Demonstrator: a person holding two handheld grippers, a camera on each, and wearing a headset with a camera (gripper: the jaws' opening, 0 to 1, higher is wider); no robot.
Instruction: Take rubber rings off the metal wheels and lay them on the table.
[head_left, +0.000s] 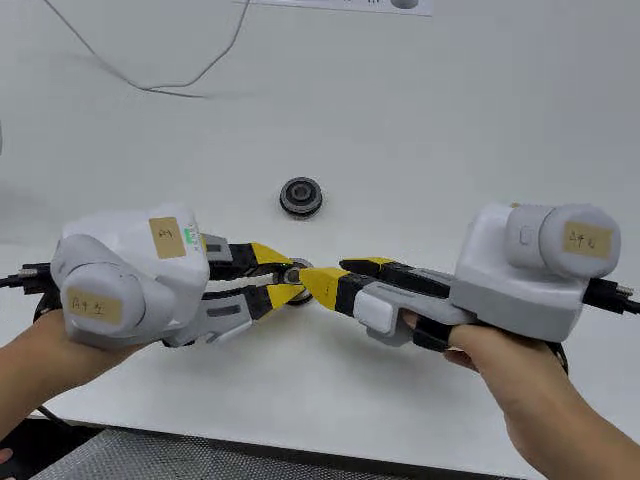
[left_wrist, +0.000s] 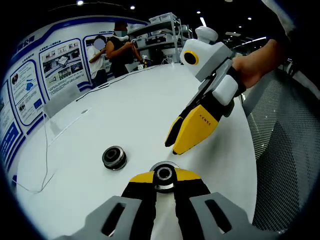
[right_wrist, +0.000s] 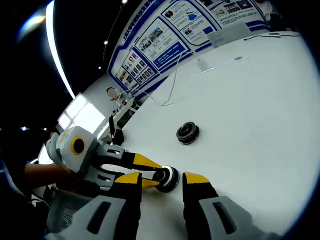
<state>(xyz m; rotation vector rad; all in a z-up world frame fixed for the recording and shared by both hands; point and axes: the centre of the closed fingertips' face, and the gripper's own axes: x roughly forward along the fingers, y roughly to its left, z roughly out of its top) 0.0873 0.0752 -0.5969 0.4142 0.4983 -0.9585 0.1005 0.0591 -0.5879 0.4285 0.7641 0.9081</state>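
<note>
My left gripper (head_left: 284, 273) is shut on a small metal wheel (head_left: 294, 273), held just above the white table (head_left: 420, 130). In the left gripper view the wheel (left_wrist: 164, 176) sits between the yellow tips, silver rim around a dark hub. My right gripper (head_left: 322, 284) faces it from the right, open, tips close beside the wheel. In the right gripper view the held wheel (right_wrist: 167, 178) lies between its spread jaws. A second wheel (head_left: 301, 196) with a dark rubber ring lies flat on the table further back, also seen as a dark wheel (right_wrist: 187, 132) in the right gripper view.
A thin grey cable (head_left: 150, 85) loops across the far left of the table. The table's front edge (head_left: 300, 452) runs close under both hands. Two people (left_wrist: 112, 47) stand at the far end of the room.
</note>
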